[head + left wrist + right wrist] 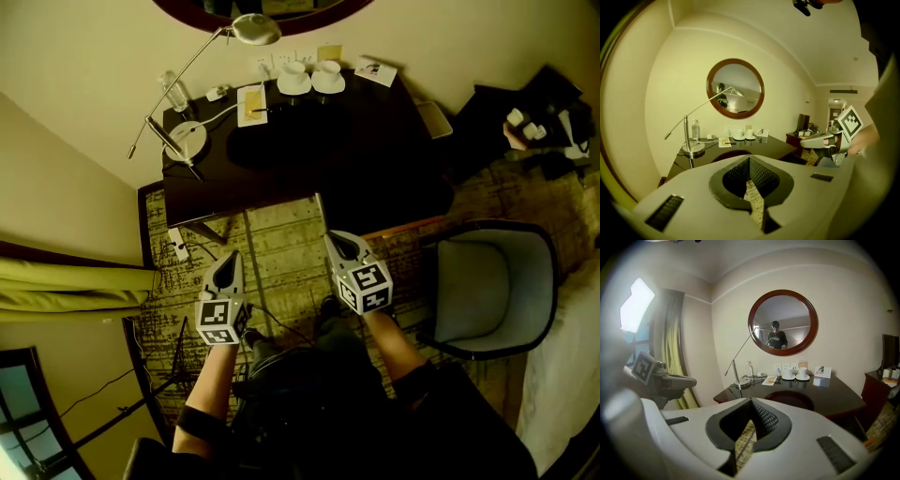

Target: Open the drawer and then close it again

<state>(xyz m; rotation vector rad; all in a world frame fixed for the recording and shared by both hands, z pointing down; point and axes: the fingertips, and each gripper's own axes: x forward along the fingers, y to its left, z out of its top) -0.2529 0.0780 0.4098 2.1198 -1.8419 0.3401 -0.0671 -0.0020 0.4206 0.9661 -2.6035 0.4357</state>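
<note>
A dark wooden desk (309, 159) stands against the wall ahead; its front edge faces me and no drawer front can be made out from here. My left gripper (229, 255) hangs over the patterned carpet short of the desk, jaws shut and empty. My right gripper (337, 241) is beside it, a little nearer the desk edge, also shut on nothing. In the left gripper view the closed left gripper (750, 160) points at the desk (740, 152), with the right gripper (828, 139) at the right. The right gripper view shows its shut right gripper (751, 402) and the left gripper (663, 379).
On the desk are a lamp (187, 139), a water bottle (174, 91), two cups on saucers (310, 78) and papers. A round mirror (783, 322) hangs above. A grey armchair (495, 286) stands right of me, a green curtain (66, 286) at left, a low cabinet (539, 122) far right.
</note>
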